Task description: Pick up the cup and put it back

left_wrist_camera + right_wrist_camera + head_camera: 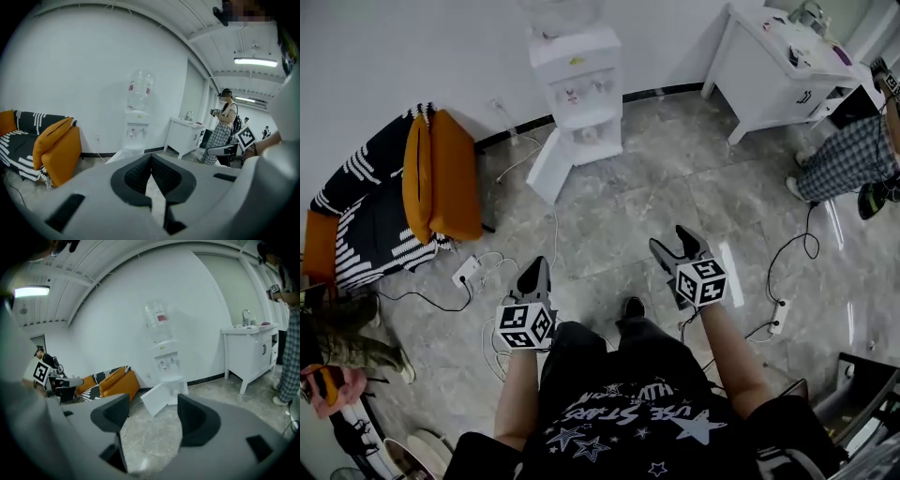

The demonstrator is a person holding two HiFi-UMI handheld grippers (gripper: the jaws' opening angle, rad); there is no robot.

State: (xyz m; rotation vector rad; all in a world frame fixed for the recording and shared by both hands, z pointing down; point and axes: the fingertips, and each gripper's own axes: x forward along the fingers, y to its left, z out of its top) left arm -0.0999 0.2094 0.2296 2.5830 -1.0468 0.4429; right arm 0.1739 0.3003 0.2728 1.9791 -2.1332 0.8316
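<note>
Grey marbled floor fills the head view. The left gripper and right gripper are held out over it, well apart from each other. Far ahead of both stands a white dispenser against the wall, its lower door swung open. A small pale thing sits under the taps, too small to tell whether it is the cup. Orange cushions lie ahead and left of the left jaws, with a power strip just left of them. A white cabinet stands ahead and right of the right jaws, and a bystander in checked trousers is beside it.

From the left gripper view, the left gripper has its jaws pressed together at the tips, nothing between them. The dispenser rises beyond the tips, a cushion to their left, the cabinet and the bystander to their right.

From the right gripper view, the right gripper has its jaws spread wide over bare floor, pinching nothing. The open door and the dispenser show through the gap, the cushions beyond the left jaw, the cabinet beyond the right.
</note>
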